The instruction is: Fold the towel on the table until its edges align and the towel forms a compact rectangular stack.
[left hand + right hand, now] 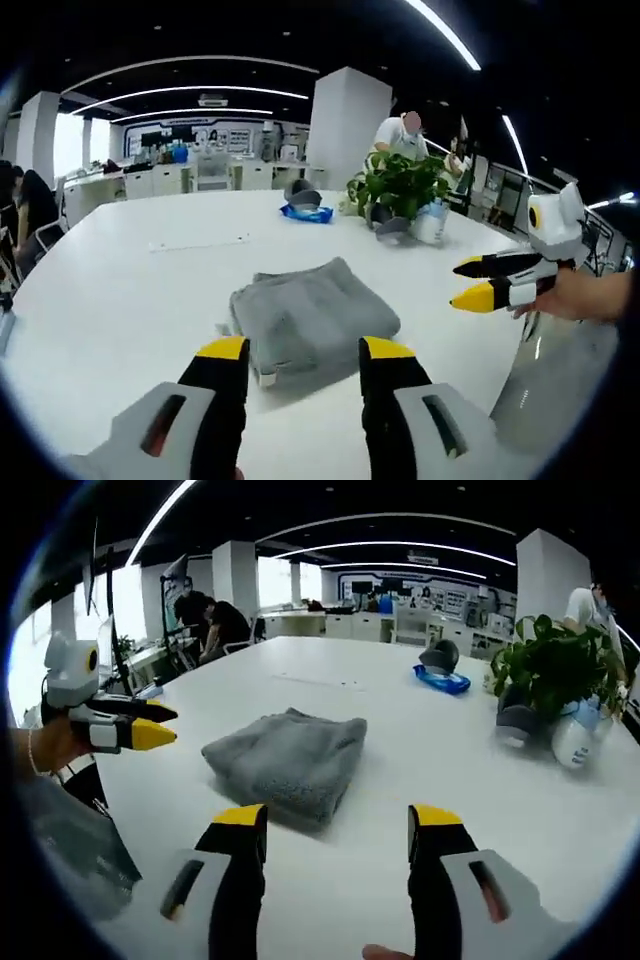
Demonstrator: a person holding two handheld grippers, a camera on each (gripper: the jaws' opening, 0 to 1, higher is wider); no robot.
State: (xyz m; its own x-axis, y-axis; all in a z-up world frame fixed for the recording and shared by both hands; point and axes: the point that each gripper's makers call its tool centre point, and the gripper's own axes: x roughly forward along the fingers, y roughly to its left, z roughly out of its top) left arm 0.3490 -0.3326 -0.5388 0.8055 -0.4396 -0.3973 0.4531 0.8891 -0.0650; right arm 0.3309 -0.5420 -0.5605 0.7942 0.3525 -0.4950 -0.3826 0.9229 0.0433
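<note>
While the left gripper (pixel 303 352) is hovering with jaws wide and empty, the towel (pixel 312 313) is lying folded on the table (pixel 120 300) just ahead of its tips, long axis running away to the right; the right gripper (pixel 488 281) is waiting well off to the side. In the right gripper view, the right gripper (pixel 338 825) is gaping wide too, towel (pixel 287 758) ahead-left, the left gripper (pixel 150 725) looking narrowly parted. The left seems nearer.

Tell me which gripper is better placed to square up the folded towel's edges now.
Probably left. In the left gripper view, the left gripper has open jaws right at the near edge of the grey towel. The right gripper sits back from the towel with bare table between.
</note>
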